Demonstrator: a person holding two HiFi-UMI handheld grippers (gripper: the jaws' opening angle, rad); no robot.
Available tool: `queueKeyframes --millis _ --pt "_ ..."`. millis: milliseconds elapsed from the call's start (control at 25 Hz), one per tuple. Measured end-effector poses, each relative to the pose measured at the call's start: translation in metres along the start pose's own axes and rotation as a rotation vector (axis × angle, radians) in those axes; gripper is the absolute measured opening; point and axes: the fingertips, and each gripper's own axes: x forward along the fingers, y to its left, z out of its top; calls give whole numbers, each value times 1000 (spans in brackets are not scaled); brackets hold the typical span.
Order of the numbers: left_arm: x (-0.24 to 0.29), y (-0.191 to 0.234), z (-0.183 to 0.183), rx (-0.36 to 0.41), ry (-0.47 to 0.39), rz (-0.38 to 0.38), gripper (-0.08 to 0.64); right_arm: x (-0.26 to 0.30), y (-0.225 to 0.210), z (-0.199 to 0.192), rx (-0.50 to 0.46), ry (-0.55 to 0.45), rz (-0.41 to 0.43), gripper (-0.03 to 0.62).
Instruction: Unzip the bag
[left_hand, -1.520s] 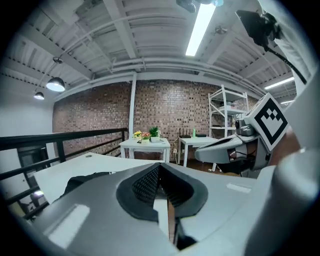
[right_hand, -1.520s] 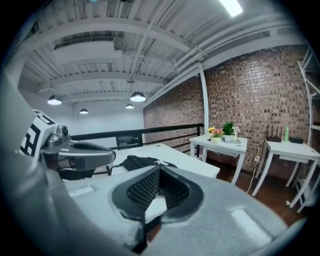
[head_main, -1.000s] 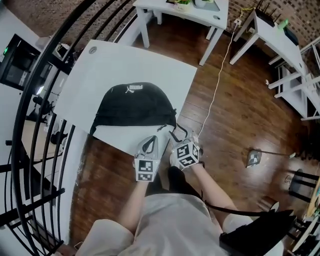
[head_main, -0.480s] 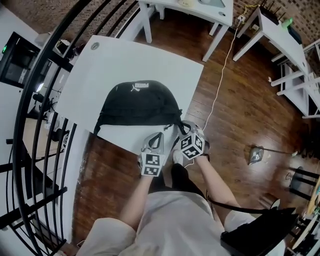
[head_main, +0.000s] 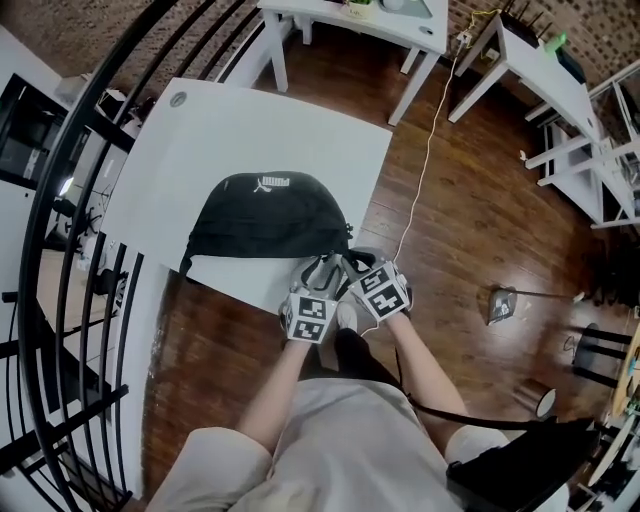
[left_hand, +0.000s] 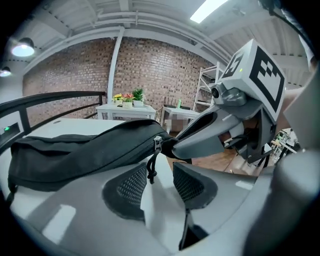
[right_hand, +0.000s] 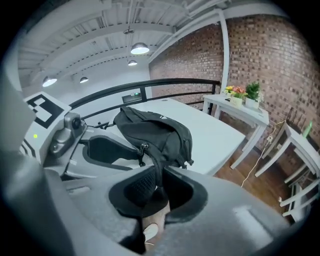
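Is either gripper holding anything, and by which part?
The right gripper, jaws just closing, pinches the black bag by its near end, beside the zipper pull. The left gripper, jaws just opened, holds nothing; that pull hangs between them.

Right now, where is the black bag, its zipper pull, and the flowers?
black bag (head_main: 262, 215), head view, middle of its top panel.
zipper pull (left_hand: 157, 144), left gripper view, the metal slider at the bag's near end.
flowers (left_hand: 123, 97), left gripper view, the yellow and pink blooms.
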Motion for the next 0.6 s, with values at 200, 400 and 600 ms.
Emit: queueKeyframes --millis 200,400,600 --pt "1 -1 14 6 -30 40 58 -7 2 3 -7 -5 -4 37" --pt "-7 -4 14 14 -31 40 27 -14 -2 -3 3 1 -31 37" --pt "-18 8 9 20 -2 45 26 -14 -8 -6 15 8 -47 37"
